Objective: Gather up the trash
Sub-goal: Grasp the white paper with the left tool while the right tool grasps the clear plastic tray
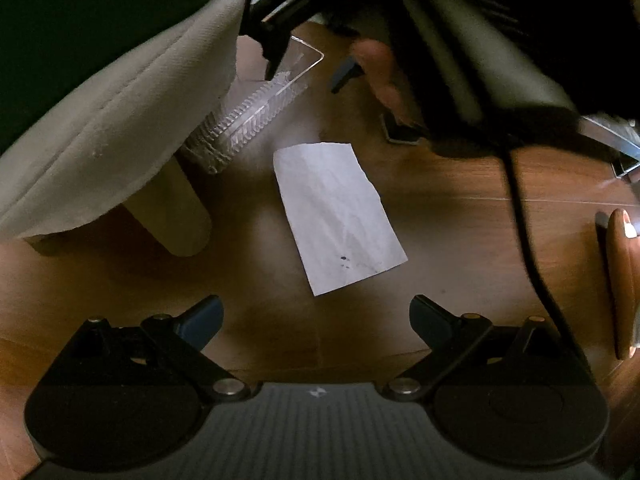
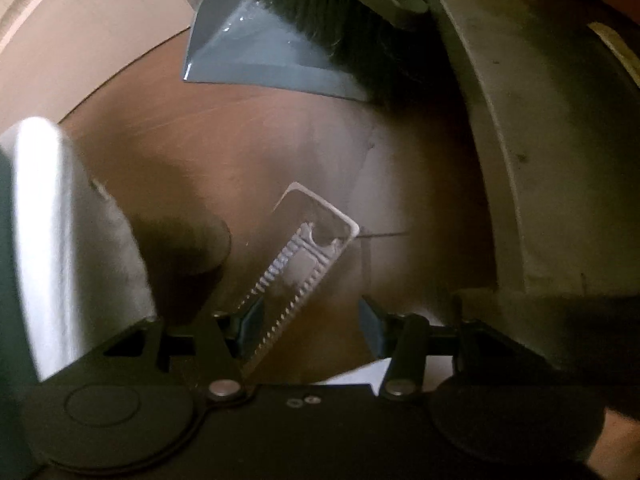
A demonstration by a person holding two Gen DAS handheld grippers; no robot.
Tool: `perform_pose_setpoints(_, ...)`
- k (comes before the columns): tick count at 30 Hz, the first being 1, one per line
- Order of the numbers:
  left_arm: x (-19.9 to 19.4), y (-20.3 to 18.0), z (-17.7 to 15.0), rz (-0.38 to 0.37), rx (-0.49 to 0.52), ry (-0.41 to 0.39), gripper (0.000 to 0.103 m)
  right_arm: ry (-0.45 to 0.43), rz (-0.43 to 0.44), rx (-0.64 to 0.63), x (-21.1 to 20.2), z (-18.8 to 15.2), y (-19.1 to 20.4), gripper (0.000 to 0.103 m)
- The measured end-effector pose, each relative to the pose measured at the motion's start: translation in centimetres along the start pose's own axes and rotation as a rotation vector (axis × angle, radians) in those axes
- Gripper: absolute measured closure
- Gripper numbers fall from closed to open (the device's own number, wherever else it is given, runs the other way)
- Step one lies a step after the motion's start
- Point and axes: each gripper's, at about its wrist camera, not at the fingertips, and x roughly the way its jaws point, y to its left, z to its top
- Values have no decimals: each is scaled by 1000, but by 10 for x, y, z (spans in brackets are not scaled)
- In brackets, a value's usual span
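Note:
A creased white paper scrap [image 1: 338, 216] lies flat on the wooden floor, just ahead of my left gripper [image 1: 316, 320], which is open and empty above the floor. A clear ribbed plastic tray [image 1: 256, 108] lies beyond the paper, partly under a white cushion. In the right wrist view the same clear tray [image 2: 298, 268] lies between the fingers of my right gripper [image 2: 308, 320], which is open around it, the left finger close against its edge. A corner of the paper [image 2: 360, 374] shows by the right finger.
A grey dustpan [image 2: 256, 56] with a black brush [image 2: 320, 8] in it lies ahead on the floor. A white cushion [image 1: 104, 132] and furniture leg [image 1: 176, 216] stand left. A black cable [image 1: 524, 220] and wooden piece [image 1: 622, 280] are right. A grey curved base [image 2: 532, 140] stands right.

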Motion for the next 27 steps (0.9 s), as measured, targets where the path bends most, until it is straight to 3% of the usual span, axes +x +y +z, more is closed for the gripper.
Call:
perform_pose_setpoints(2, 0, -2, 0, -5, 8, -2, 3, 8, 1, 7, 4, 4, 3, 57)
perform_pose_setpoints(4, 2, -4, 1, -11, 15, -1, 3, 28, 13, 6, 10, 9, 6, 79)
perform_pose_setpoints(7, 5, -5, 0, -12, 18, 1, 3, 57, 27, -6, 14, 11, 4, 93)
perform_pose_setpoints(15, 26, -16, 18, 20, 27, -52, 3, 77, 71, -116, 15, 14, 5, 101)
perform_pose_setpoints(27, 76, -49, 30, 92, 140, -14, 4, 97, 95, -141, 19, 26, -1, 101)
